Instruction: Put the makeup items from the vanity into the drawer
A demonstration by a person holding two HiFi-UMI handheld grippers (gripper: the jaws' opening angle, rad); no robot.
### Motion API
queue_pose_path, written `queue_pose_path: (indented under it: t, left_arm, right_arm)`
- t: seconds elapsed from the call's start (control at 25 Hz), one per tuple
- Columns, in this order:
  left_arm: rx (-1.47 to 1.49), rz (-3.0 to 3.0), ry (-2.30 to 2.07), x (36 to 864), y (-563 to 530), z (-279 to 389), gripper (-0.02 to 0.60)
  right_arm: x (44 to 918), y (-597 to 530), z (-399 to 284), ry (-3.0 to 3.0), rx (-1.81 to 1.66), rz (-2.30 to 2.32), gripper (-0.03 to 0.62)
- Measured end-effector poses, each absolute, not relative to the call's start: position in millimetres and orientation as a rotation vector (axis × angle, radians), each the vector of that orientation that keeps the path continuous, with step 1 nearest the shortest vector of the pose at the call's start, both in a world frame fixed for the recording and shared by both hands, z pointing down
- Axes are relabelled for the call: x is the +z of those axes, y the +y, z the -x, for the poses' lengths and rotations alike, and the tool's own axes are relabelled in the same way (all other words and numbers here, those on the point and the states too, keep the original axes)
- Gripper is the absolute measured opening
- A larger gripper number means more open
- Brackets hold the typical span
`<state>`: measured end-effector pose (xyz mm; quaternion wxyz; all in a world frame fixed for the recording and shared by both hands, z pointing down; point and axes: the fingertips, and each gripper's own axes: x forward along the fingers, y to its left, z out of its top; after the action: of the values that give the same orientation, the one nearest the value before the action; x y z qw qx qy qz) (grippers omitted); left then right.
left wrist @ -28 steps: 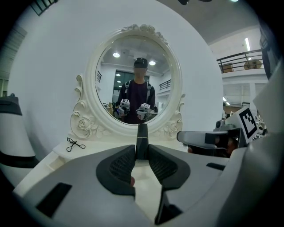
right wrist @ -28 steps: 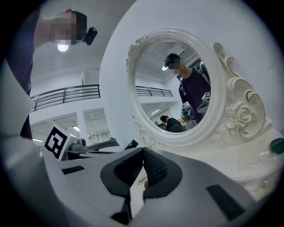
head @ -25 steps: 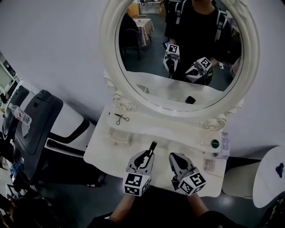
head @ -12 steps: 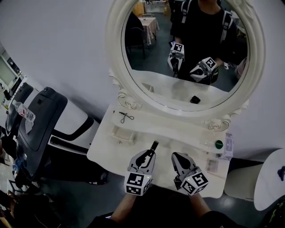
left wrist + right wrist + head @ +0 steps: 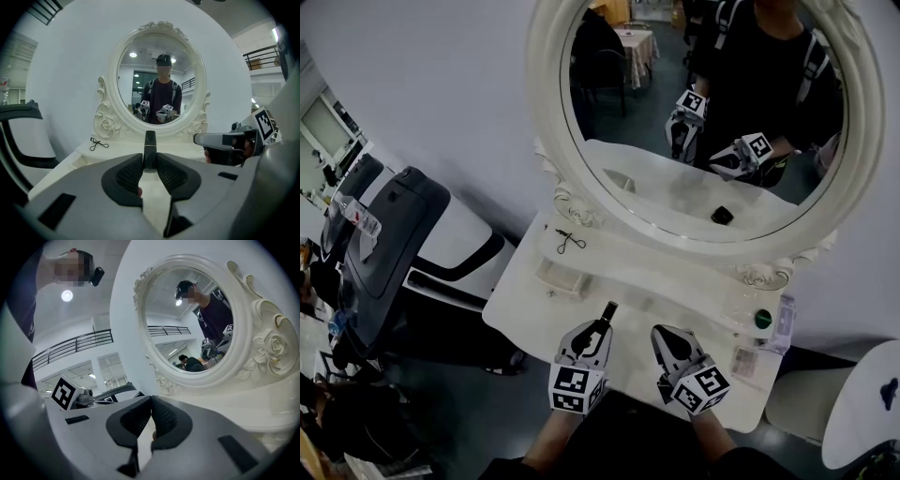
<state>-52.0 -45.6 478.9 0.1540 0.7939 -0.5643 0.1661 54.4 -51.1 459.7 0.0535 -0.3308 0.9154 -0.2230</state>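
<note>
At the front edge of the white vanity bench (image 5: 520, 314), seen from the head view, both grippers sit side by side near 6 o'clock. The left gripper (image 5: 598, 330) has its jaws clamped on the lower end of a slim dark makeup tube (image 5: 607, 313). The tube sticks out past the jaw tips toward 12 o'clock, above the bench top. The left gripper view shows the same tube (image 5: 149, 149) standing upright between the ribbed pads, pinched on both sides.

The right gripper (image 5: 662, 335) is just beside it at 3 o'clock. Its jaws are pressed together with nothing between them, as the right gripper view (image 5: 150, 405) confirms.

A black eyelash curler (image 5: 570, 241) lies on the bench at about 11 o'clock from the left gripper, well apart from it and close to the carved frame of the oval mirror (image 5: 546, 141). A round green-topped item (image 5: 757, 319) sits at about 2 o'clock from the right gripper, near the bench's right end.
</note>
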Motion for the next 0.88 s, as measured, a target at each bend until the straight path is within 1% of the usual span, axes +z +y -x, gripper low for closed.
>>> queue_pose_path:
  t: [0.36, 0.88]
  left_arm:
    - [0.56, -2.227, -1.671, 491.6, -48.0, 69.0, 0.103]
    - [0.645, -2.304, -1.582, 509.7, -84.4, 152.6, 0.103]
  right_arm:
    - [470.2, -58.0, -39.3, 2.813, -0.705, 0.941, 0.025]
    - [487.5, -75.5, 21.6, 2.796, -0.727, 1.099, 0.025]
